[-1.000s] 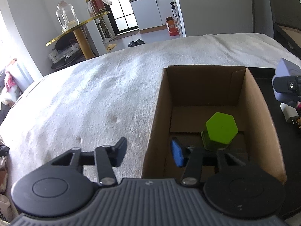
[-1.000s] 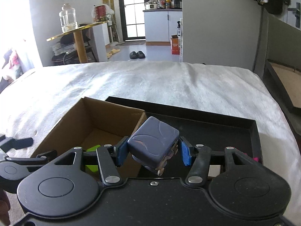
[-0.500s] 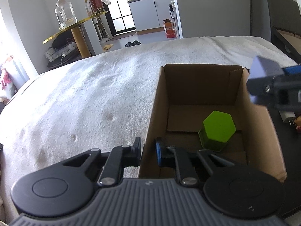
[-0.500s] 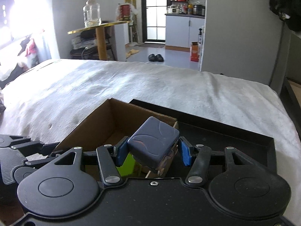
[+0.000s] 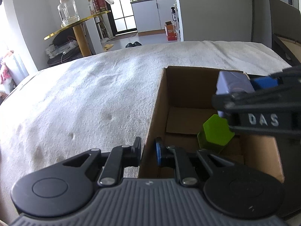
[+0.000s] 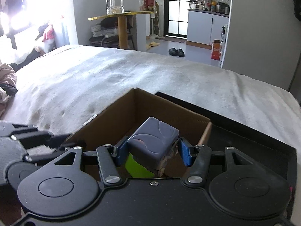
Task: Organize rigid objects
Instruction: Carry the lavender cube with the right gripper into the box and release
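Observation:
An open cardboard box (image 5: pixel 156 101) stands on a white bed cover, with a green hexagonal block (image 5: pixel 216 133) inside it. My left gripper (image 5: pixel 148 150) is shut on the box's near-left wall, one finger on each side. My right gripper (image 6: pixel 151 150) is shut on a grey-blue cube (image 6: pixel 153 141) and holds it above the box (image 6: pixel 112 118), over the green block (image 6: pixel 137 167). In the left wrist view the cube (image 5: pixel 231 82) and the right gripper (image 5: pixel 263 94) hang over the box's right side.
A black tray (image 6: pixel 244 124) lies to the right of the box. The white bed cover (image 5: pixel 84 98) stretches left and behind. A gold side table (image 5: pixel 79 24) with a glass jar stands beyond the bed.
My left gripper has closed onto the box's left wall. My right gripper has carried the cube leftward from over the tray to above the box's inside.

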Demonstrator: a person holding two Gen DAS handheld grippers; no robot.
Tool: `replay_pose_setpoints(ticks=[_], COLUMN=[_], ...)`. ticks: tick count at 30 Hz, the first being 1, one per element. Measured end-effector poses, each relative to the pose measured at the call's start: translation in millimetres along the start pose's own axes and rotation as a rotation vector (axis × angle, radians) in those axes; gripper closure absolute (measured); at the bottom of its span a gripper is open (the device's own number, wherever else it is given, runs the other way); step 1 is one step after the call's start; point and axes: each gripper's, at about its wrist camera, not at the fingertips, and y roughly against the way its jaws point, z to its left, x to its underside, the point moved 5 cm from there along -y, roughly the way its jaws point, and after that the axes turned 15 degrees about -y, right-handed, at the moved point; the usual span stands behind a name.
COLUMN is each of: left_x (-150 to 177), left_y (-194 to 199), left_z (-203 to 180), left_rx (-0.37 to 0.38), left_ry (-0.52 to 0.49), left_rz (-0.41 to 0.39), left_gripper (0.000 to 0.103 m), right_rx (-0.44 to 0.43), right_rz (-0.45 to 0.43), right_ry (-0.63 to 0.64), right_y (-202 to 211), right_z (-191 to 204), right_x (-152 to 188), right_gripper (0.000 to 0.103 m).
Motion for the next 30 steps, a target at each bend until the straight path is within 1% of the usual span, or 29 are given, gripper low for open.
replay_pose_setpoints(ticks=[2, 5, 9, 10, 23, 27, 30], left_x=[0, -1, -2, -1, -4, -5, -4], left_y=[-1, -2, -2, -2, -2, -2, -2], left_z=[0, 0, 1, 2, -2, -5, -6], left_rx=[0.0, 0.001, 0.009, -0.001, -0.012, -0.025, -0.034], left_ry=[0.002, -0.001, 0.001, -0.001, -0.009, -0.028, -0.043], left_rz=[0.0, 0.0, -0.001, 0.001, 0.014, 0.019, 0.02], left_gripper=[0.088, 0.088, 0.089, 0.088, 0.089, 0.089, 0.089], right_rx=[-0.003, 0.003, 0.014, 0.017, 0.072, 0.102, 0.116], right_rz=[-0.007, -0.043, -0.039, -0.039, -0.045, -0.046, -0.046], right_ry=[0.002, 0.007, -0.023, -0.03, -0.139, -0.143, -0.172], right_y=[-1, 3, 6, 7, 33, 39, 44], right_z=[1, 1, -8, -11, -55, -68, -81], right_x=[-4, -9, -10, -9, 4, 10, 15], right_gripper=[0.048, 0.046, 0.046, 0.046, 0.044, 0.044, 0.044])
